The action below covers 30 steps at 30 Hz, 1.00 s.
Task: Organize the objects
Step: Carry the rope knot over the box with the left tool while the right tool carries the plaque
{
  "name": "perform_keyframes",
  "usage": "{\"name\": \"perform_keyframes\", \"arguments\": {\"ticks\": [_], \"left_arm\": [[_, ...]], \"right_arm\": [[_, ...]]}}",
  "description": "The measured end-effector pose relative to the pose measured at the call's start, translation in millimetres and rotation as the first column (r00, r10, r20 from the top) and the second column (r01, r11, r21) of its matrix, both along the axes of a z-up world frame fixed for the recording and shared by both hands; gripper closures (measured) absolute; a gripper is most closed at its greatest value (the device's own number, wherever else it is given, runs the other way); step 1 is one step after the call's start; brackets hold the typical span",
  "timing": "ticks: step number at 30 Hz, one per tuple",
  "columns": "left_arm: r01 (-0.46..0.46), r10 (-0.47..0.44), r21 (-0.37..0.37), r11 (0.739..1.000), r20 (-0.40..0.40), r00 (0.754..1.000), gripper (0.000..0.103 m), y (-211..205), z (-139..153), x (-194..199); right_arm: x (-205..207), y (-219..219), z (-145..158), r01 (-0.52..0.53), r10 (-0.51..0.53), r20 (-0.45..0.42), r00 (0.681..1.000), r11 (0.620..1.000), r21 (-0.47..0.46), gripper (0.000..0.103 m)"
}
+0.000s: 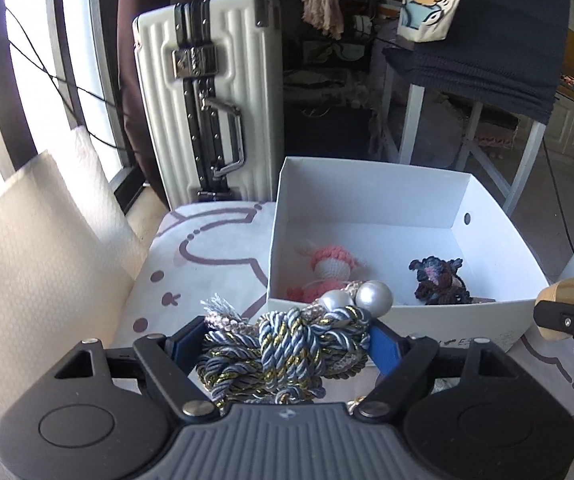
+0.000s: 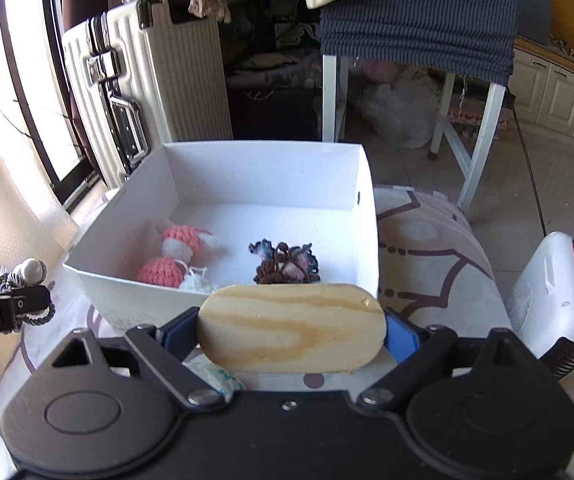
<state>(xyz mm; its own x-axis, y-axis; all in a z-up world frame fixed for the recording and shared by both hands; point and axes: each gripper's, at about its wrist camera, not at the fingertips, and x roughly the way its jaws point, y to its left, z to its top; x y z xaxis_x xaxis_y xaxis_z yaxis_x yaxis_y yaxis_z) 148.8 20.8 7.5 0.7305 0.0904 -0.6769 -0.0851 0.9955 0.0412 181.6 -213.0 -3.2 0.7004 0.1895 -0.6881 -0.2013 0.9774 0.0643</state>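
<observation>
Both grippers stand at the near wall of the white box [image 2: 223,304], each loaded. The left gripper [image 1: 287,344] has its fingers closed on a bundle of blue-and-gold twisted cord [image 1: 283,352] carrying two pearl beads [image 1: 373,297]; the beads already overlap the box's near rim. The right gripper [image 2: 291,334] clamps a flat oval wooden piece [image 2: 291,328] by its two ends, long axis crosswise, parallel to the near wall and just short of it. The box opening lies directly ahead of both sets of fingers. Inside rest a pink crocheted doll [image 2: 175,256] on the left and a dark yarn flower [image 2: 285,264] on the right. Judged from this layout, the left load is nearer to release; free floor remains behind the doll.
</observation>
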Motion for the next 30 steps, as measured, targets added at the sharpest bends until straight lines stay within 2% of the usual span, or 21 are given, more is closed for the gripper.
{"name": "perform_keyframes", "arguments": {"ticks": [4, 16, 30], "left_arm": [[0.021, -0.022, 0.02, 1.0, 0.042, 0.999, 0.02, -9, 13, -6], [0.043, -0.044, 0.009, 0.999, 0.11, 0.993, 0.02, -25, 40, -15], [0.056, -0.054, -0.004, 0.998, 0.139, 0.989, 0.02, -32, 56, -7]], "right_arm": [[-5, -4, 10, 0.018, -0.018, 0.013, 1.0, 0.999, 0.032, 0.009], [-22, -12, 36, 0.03, -0.036, 0.078, 0.996, 0.996, 0.084, 0.009], [-23, -3, 58, -0.048, 0.039, 0.142, 0.989, 0.997, 0.058, 0.009]]}}
